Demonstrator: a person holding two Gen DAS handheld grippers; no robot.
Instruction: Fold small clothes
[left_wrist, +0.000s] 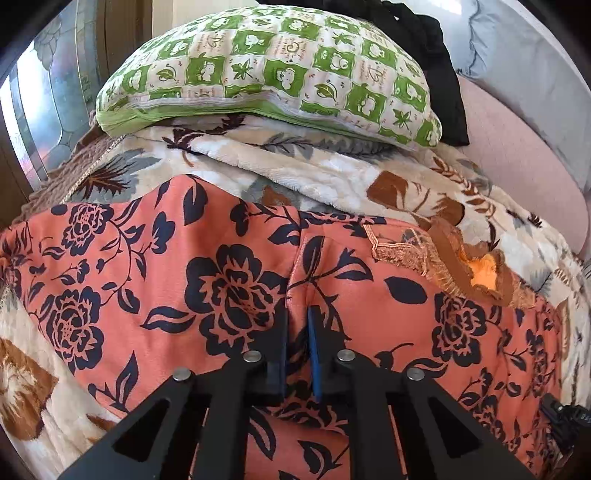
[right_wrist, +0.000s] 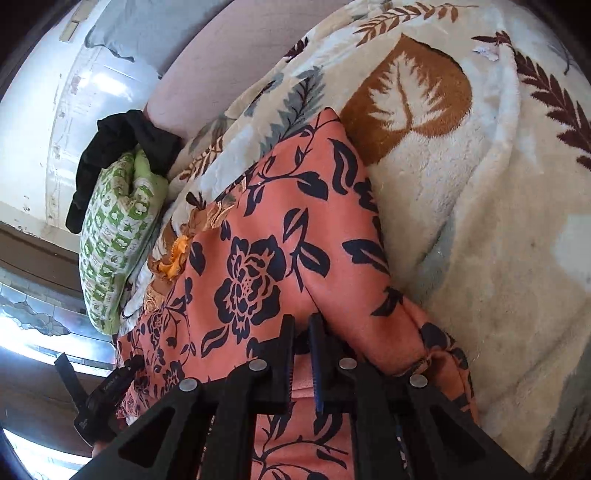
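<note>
A bed is seen through two fisheye cameras, covered by a cream blanket (left_wrist: 332, 177) printed with brown and grey leaves. At its far end lies a green-and-white pillow (left_wrist: 266, 70), with a black cloth (left_wrist: 439, 66) bunched just behind it.

Spread across the blanket is the garment (left_wrist: 155, 280) to be folded, coral with dark navy flowers. It is laid out broadly, with a gathered crease running up its middle. In the right wrist view, one side is seen doubled over along a long straight edge near the blanket's large brown leaf, so a first fold may be in place; this cannot be confirmed. No compact, finished bundle is shown. The folding is judged to be at an early or middle stage, with further folds and smoothing left to do.

A smaller piece with brown lace trim and an orange patch (left_wrist: 484, 277) lies at the garment's far right edge. Whether it belongs to the garment cannot be told.

The left gripper (left_wrist: 297, 314) is set at the middle crease, its fingers drawn close together and pinching the cloth. The right gripper (right_wrist: 302, 325) is set at a folded edge of the same garment, its fingers likewise nearly together with fabric nipped between them.
</note>
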